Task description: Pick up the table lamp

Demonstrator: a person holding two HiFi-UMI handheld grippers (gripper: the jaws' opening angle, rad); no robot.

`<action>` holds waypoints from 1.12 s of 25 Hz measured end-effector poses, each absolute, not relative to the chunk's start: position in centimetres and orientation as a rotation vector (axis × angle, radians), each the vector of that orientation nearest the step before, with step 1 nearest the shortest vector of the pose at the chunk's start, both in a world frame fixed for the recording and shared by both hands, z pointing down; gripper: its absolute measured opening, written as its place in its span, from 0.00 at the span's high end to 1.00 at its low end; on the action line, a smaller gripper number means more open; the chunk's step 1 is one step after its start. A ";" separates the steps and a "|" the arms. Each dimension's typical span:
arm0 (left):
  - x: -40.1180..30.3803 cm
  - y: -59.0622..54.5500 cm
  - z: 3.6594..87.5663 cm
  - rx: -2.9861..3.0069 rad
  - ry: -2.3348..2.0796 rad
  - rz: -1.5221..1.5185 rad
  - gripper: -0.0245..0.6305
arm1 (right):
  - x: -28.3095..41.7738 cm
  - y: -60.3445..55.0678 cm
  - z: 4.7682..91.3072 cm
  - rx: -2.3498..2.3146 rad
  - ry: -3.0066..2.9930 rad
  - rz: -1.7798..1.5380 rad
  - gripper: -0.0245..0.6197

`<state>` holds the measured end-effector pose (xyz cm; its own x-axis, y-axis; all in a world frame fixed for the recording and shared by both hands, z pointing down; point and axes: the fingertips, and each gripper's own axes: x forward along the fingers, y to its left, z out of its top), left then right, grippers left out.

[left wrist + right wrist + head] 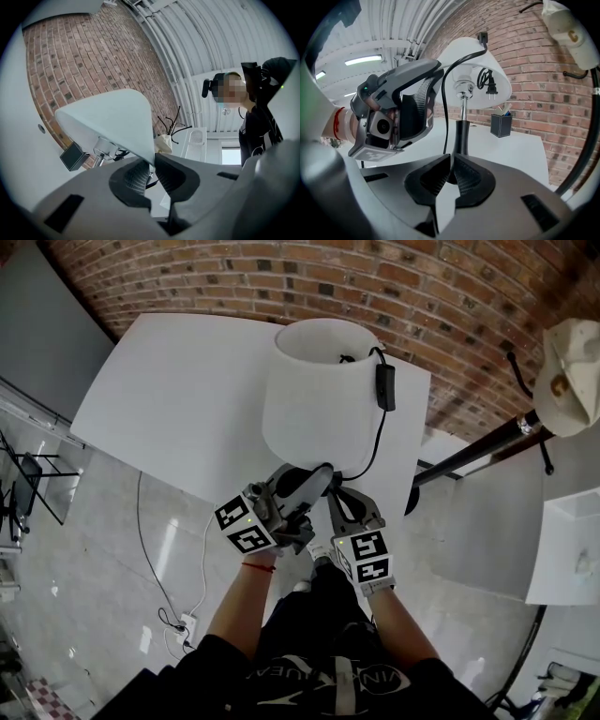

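The table lamp has a white shade (319, 399) and a black stem (462, 136), and stands at the near edge of the white table (178, 399). My left gripper (305, 486) is shut on the shade's lower rim; the rim's edge (140, 140) runs down between the pads. My right gripper (333, 495) is shut low on the lamp's black base, and in the right gripper view the stem rises straight out of its closed tips (452, 173). The left gripper (417, 105) shows there, clamped on the shade (473, 56). A black cord with a switch (385, 387) hangs down the shade.
A small black pen holder (501, 125) stands on the table by the brick wall (281, 277). A coat stand with a cap (567, 376) and another white table (572, 549) are to the right. A power strip (185, 624) lies on the floor below.
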<state>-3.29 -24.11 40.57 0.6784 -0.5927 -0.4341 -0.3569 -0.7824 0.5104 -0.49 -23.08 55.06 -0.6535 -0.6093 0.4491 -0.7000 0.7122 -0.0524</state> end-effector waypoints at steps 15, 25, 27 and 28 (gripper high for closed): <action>-4.1 -27.1 39.8 2.528 -0.755 -0.808 0.91 | -2.3 -27.3 55.1 1.024 -2.477 0.331 0.87; -3.7 -28.6 39.7 2.603 -0.765 -0.690 0.93 | -3.3 -29.6 55.5 0.962 -2.470 0.368 0.82; -3.6 -29.0 39.6 2.630 -0.768 -0.644 0.93 | -3.4 -30.1 55.6 0.954 -2.461 0.375 0.80; -3.6 -29.1 39.5 2.635 -0.769 -0.633 0.93 | -3.5 -30.4 55.6 0.950 -2.457 0.381 0.79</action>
